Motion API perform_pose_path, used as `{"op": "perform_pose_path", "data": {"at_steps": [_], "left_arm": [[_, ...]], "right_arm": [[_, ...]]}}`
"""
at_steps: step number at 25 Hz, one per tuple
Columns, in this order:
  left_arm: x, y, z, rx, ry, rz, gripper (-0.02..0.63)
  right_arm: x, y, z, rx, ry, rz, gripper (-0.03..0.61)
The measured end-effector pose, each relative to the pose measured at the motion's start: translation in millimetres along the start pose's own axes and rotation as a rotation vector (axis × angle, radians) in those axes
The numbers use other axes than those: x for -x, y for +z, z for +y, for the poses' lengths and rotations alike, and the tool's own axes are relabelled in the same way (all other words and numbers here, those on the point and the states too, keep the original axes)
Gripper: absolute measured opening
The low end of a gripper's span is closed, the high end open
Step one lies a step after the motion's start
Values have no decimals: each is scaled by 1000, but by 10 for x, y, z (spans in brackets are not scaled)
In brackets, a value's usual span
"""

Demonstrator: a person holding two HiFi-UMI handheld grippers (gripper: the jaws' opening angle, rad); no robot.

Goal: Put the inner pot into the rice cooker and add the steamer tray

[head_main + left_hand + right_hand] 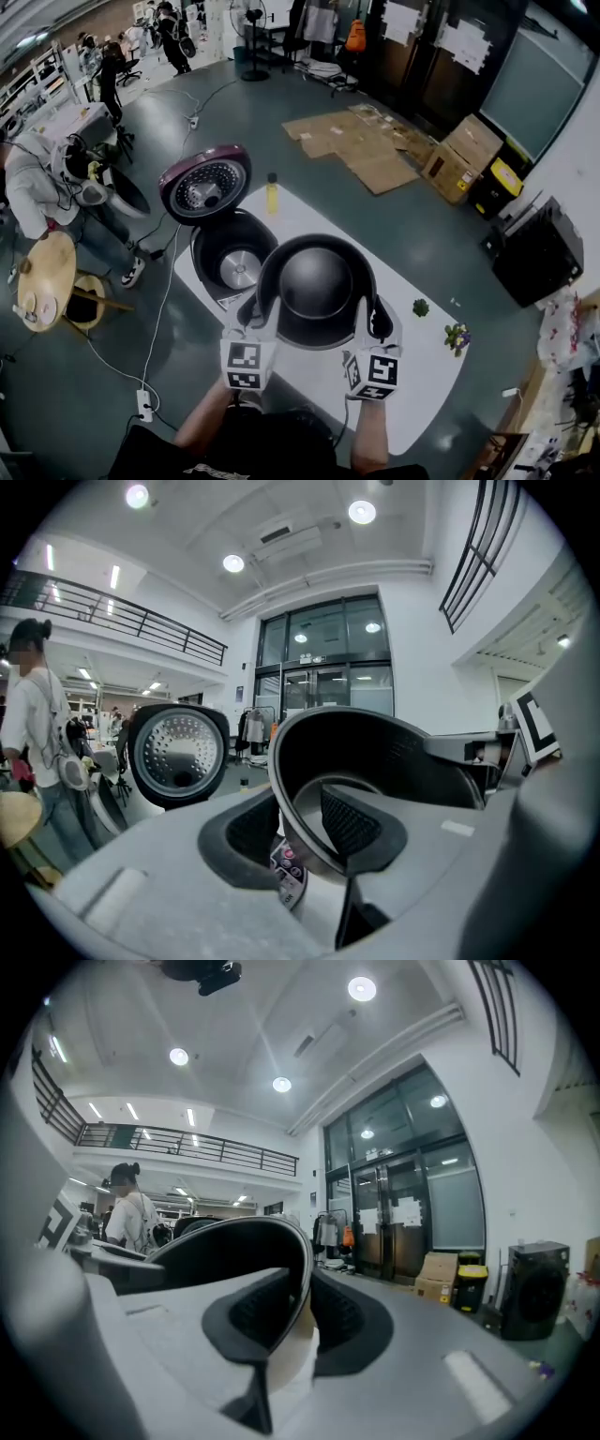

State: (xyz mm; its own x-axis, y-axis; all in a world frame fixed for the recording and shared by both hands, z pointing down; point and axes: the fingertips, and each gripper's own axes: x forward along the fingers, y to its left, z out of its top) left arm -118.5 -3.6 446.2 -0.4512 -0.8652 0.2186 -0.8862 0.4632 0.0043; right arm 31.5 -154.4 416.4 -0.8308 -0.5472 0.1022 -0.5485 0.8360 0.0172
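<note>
The black inner pot point(317, 286) hangs in the air over the white table point(422, 375), mouth up and empty. My left gripper point(255, 314) is shut on its left rim and my right gripper point(380, 323) on its right rim. In the left gripper view the rim of the pot point(375, 752) runs between the jaws of the left gripper point(300, 822), one pad inside and one outside. The right gripper view shows the pot wall point(234, 1251) pinched the same way by the right gripper point(295, 1312). The rice cooker point(230, 253) stands just left of and behind the pot, its lid point(204, 183) raised and its cavity empty.
A yellow bottle point(272, 195) stands at the table's far edge beside the cooker. A small green plant point(421, 307) and a flower sprig point(457, 336) lie at the table's right. A person point(37, 183) stands left of the table by a round wooden table point(45, 279).
</note>
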Motion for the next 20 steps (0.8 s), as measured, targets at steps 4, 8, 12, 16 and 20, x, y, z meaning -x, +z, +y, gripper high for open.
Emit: {"op": "perform_pose_path", "data": {"at_steps": [4, 8, 12, 16, 20], "left_arm": [[28, 106, 385, 7, 77, -26, 149], [77, 191, 761, 13, 155, -42, 146], [90, 221, 1090, 18, 211, -49, 146], [75, 225, 1383, 17, 258, -50, 146], [-4, 186, 1654, 34, 294, -30, 146]], "right_arm": [[-329, 150, 309, 0, 74, -35, 72], [-625, 273, 634, -10, 145, -63, 67], [-914, 307, 920, -20, 206, -69, 66], [-1184, 295, 1164, -28, 247, -62, 66], [-1477, 255, 1377, -31, 285, -33, 66]]}}
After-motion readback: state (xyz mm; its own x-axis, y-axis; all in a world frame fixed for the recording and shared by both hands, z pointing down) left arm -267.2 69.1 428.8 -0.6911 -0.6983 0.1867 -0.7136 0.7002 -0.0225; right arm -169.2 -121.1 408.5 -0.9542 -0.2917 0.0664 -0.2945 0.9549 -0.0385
